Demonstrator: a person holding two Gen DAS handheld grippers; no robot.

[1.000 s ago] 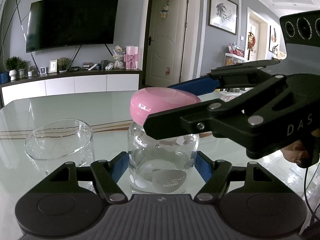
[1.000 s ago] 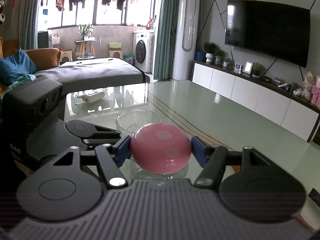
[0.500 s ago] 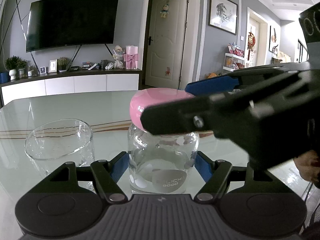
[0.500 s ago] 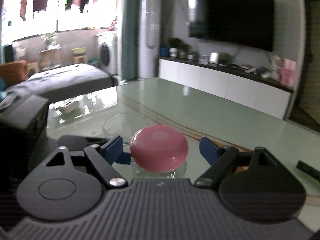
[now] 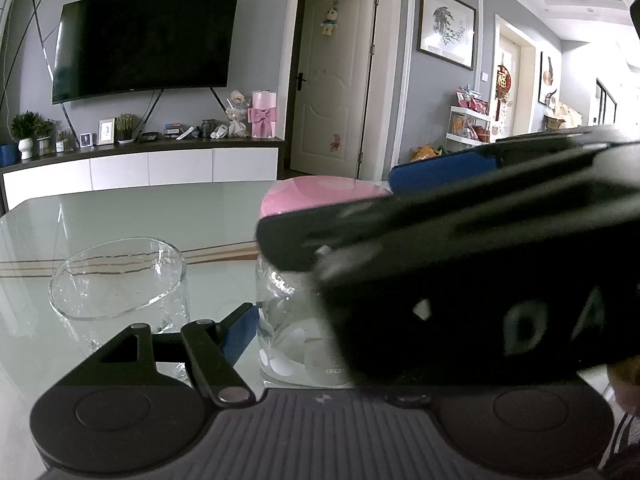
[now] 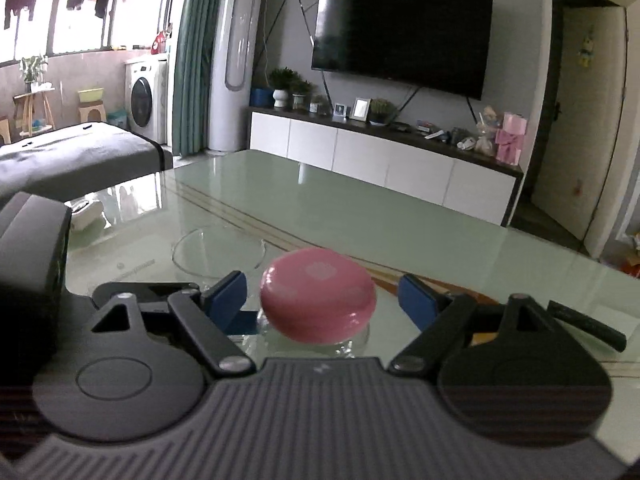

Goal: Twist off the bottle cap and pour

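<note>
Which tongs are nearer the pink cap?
Right tongs: open, flanking the pink cap with gaps either side. Left tongs sit lower, around the glass bottle body.

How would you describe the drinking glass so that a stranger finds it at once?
Start at the pale green glass table. A clear bottle with a pink cap stands there; the glass is beside it, on the left in the left wrist view. Unlike the bottle, it is wide, open-topped and capless.

A home living room: wall-mounted television (image 6: pixel 402 38), white sideboard (image 6: pixel 384 168) (ornaments on top), washing machine (image 6: pixel 144 98).
</note>
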